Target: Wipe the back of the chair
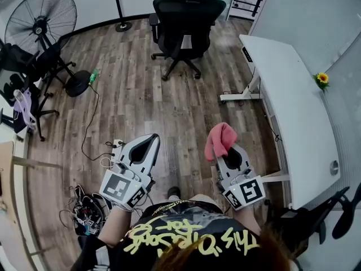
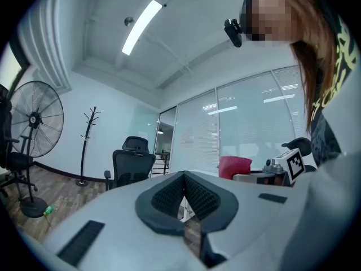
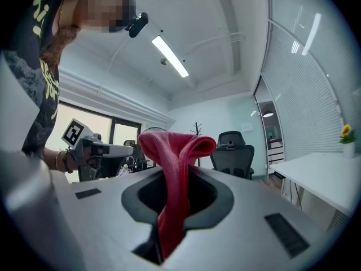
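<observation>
A black office chair (image 1: 186, 24) stands at the far end of the wood floor, well ahead of both grippers; it also shows as the chair (image 2: 131, 165) and the chair (image 3: 232, 154). My right gripper (image 1: 223, 141) is shut on a red cloth (image 1: 220, 139), which bulges out above the tips; the cloth (image 3: 175, 179) fills the gap between its jaws. My left gripper (image 1: 148, 143) is shut with nothing in it, its ribbed pads (image 2: 197, 193) meeting at the tip. Both grippers are held low, close to my body.
A white desk (image 1: 293, 112) runs along the right, with a small sunflower (image 1: 322, 78) on it. A standing fan (image 1: 42, 21) and another black chair (image 1: 22, 78) are at the left. A coat stand base (image 1: 123, 26) is at the back. Cables (image 1: 90, 208) lie on the floor near my left side.
</observation>
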A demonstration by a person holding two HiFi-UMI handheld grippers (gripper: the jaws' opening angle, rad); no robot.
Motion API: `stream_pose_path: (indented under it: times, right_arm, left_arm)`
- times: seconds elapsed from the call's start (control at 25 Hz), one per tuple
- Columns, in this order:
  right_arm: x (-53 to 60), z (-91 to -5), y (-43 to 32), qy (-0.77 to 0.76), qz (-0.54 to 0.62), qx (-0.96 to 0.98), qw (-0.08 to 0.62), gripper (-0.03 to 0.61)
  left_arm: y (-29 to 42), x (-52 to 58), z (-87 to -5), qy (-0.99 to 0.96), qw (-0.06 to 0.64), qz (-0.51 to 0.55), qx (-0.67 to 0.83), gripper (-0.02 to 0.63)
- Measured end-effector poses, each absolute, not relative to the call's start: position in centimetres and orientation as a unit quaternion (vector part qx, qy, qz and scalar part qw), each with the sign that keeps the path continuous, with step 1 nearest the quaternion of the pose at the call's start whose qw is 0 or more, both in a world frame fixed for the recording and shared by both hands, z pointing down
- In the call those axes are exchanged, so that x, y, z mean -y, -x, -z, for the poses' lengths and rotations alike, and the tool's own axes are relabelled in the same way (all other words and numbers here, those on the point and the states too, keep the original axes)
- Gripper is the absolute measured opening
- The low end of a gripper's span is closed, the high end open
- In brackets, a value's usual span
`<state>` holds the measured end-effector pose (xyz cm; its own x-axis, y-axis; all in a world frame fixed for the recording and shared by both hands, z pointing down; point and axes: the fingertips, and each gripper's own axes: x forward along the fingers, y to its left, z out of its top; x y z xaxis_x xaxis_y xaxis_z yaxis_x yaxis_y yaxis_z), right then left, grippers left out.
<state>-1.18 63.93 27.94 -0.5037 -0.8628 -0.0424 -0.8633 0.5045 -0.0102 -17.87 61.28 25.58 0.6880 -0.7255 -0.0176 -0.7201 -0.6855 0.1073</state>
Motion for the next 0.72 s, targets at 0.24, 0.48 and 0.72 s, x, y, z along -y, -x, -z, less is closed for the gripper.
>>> stream_pose_path:
  times: [0.24, 0.48, 0.72]
  right_arm:
    - [-64.0, -28.9, 2.1, 0.511, 0.002, -0.86, 0.014, 0.061]
    - [-62.8, -29.1, 1.0, 0.524, 0.013, -0.851, 0.024, 0.061]
    - [-60.2, -29.2, 1.1, 0.511, 0.017, -0.859, 0.029, 0.061]
  left_arm:
    - [18.4, -60.5, -26.7, -0.923, 0.06, 0.026, 0.379, -0.006]
    - [18.1, -59.4, -27.5, -0.923, 0.07, 0.025, 0.377, -0.006]
    - [17.9, -57.3, -27.3, -0.92, 0.067, 0.023, 0.384, -0.006]
